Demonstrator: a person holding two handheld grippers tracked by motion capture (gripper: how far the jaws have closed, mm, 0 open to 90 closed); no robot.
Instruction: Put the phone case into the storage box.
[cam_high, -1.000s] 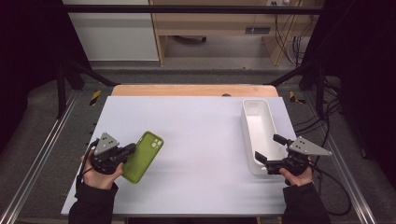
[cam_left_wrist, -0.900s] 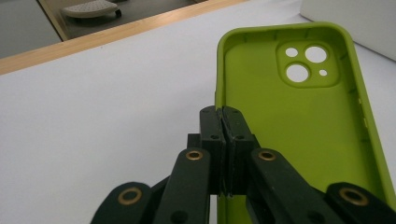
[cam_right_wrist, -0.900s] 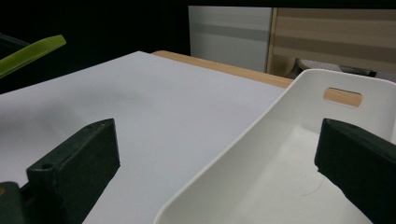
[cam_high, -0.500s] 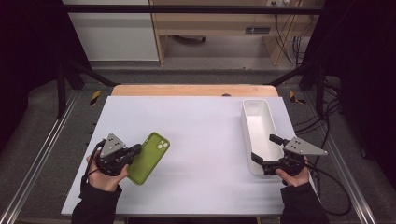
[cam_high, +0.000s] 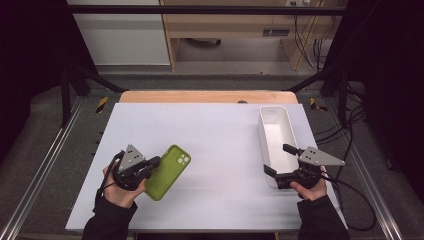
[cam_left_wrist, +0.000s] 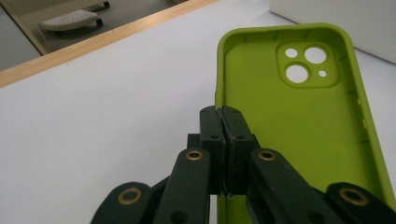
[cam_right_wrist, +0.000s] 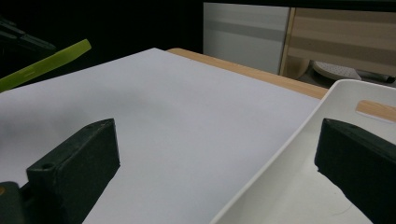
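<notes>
While clamped on the green phone case (cam_high: 169, 171) edge, left gripper (cam_high: 153, 163); right gripper (cam_high: 279, 165) wide open astride white tray (cam_high: 276, 131) rim.

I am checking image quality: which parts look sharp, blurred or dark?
Left gripper view: the lime-green silicone phone case is sharp, evenly lit. Right gripper view: its own black jaws are soft, the white plastic tray is bright, the background dark. High view: the white table is evenly lit, without glare.

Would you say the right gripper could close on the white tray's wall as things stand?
Probably yes: the right gripper is open, one jaw inside the white tray and one outside, straddling its near wall unobstructed.
</notes>
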